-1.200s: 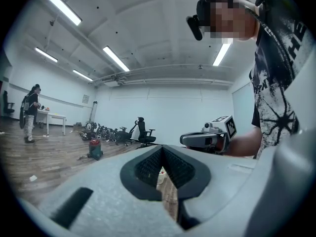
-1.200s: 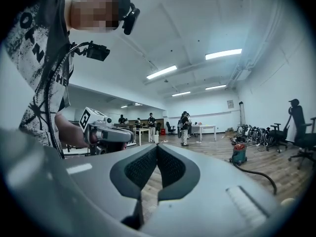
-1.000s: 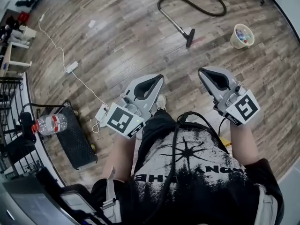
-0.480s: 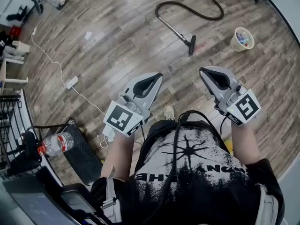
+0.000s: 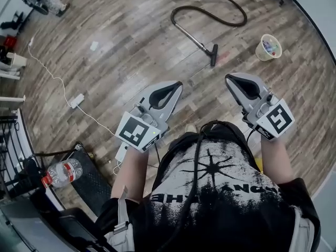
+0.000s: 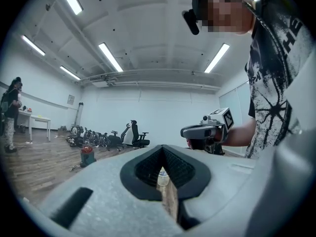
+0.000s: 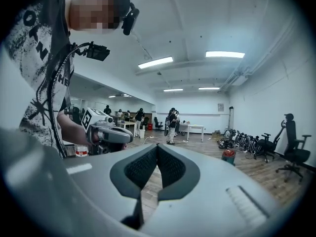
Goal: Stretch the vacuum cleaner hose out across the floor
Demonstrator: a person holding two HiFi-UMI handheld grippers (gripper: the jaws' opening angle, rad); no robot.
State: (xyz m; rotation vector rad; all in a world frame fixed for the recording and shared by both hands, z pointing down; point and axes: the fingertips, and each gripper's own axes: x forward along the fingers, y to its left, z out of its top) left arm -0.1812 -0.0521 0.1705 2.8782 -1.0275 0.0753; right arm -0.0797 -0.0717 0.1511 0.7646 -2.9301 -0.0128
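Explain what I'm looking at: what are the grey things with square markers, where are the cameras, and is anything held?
No robot here: a person holds a two-jaw gripper in each hand. The head view looks down from the person's head onto the left gripper and right gripper; the marker cubes are part of them. The other two views come from a camera on each gripper, looking along its jaws. Both pairs of jaws are shut, with nothing between them. On the wooden floor ahead lie the vacuum cleaner hose, curled in a loop, its floor nozzle, a cup and a white power strip.
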